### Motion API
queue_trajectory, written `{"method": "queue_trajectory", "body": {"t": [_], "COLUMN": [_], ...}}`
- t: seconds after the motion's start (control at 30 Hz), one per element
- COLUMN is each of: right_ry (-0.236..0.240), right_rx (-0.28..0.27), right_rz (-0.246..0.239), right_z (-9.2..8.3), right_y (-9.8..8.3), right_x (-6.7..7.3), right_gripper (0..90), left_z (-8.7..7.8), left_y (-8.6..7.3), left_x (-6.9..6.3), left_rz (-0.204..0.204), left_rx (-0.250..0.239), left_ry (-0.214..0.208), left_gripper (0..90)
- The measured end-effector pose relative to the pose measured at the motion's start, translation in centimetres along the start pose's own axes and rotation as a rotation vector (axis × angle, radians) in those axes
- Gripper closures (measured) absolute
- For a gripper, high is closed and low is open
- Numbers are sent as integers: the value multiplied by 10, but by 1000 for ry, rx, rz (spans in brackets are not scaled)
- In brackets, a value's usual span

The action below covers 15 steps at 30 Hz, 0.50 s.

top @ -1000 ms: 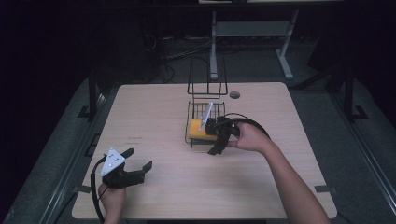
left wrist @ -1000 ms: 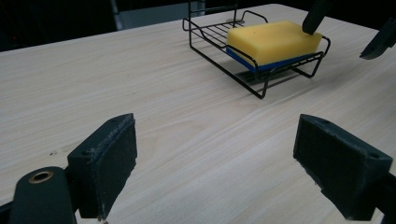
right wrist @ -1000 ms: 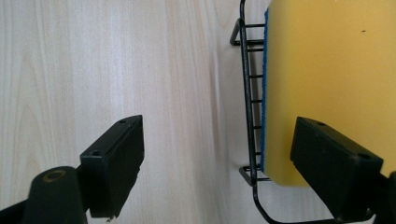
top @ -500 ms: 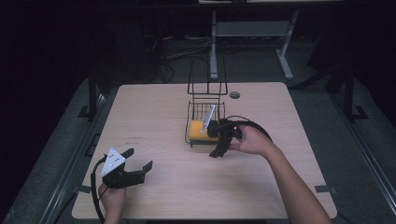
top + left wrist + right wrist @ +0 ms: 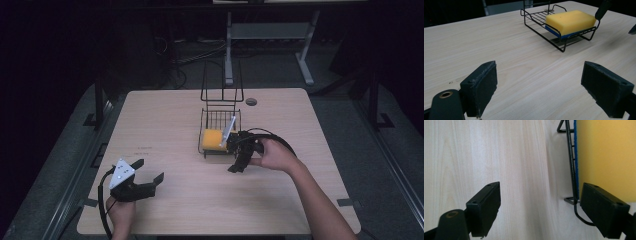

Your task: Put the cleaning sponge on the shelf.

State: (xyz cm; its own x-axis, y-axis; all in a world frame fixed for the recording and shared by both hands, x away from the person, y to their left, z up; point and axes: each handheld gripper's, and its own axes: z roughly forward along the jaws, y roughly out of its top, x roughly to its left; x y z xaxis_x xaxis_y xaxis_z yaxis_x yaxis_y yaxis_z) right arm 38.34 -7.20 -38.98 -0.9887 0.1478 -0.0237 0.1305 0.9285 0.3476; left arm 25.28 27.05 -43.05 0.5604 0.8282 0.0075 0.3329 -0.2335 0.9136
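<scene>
A yellow sponge [image 5: 214, 139] with a blue underside lies in a black wire rack [image 5: 221, 119] at the table's middle. My right gripper [image 5: 234, 156] is open just right of the rack's near corner, jaws pointing left and down. In the right gripper view the gripper [image 5: 540, 205] spans bare wood, its right jaw beside the rack wire [image 5: 571, 157] and the sponge [image 5: 606, 157]. My left gripper [image 5: 149, 171] is open and holds nothing near the front left of the table. In its own view the left gripper [image 5: 539, 82] faces the rack [image 5: 536, 18] and sponge [image 5: 570, 21] from a distance.
The light wooden table [image 5: 165, 115] has a small round grommet [image 5: 251, 101] near its far edge. The rack has a tall wire loop [image 5: 222, 80] at its back. Dark floor, cables and a metal stand leg [image 5: 229, 55] lie beyond the table.
My right gripper has drawn back from over the sponge toward the table's near side, staying open. The sponge stays in the rack. The left gripper has not moved.
</scene>
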Motion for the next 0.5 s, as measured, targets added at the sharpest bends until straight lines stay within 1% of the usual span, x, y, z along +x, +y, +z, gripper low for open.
{"method": "queue_trajectory", "body": {"t": [0.2, 0.4, 0.5], "right_ry": [-3, -4, -4], "right_rx": [-9, -9, -18], "right_rz": [-4, 5, 10], "right_z": [-1, -1, 0], "right_y": [-7, -15, -19], "right_x": [4, 10, 13], "right_gripper": [167, 166, 167], "left_z": [0, 0, 0], "left_y": [0, 0, 0], "left_x": [0, 0, -1], "left_rz": [2, 4, 3], "left_rx": [1, 2, 1], "left_ry": [0, -1, -2], "left_gripper": [128, 128, 128]}}
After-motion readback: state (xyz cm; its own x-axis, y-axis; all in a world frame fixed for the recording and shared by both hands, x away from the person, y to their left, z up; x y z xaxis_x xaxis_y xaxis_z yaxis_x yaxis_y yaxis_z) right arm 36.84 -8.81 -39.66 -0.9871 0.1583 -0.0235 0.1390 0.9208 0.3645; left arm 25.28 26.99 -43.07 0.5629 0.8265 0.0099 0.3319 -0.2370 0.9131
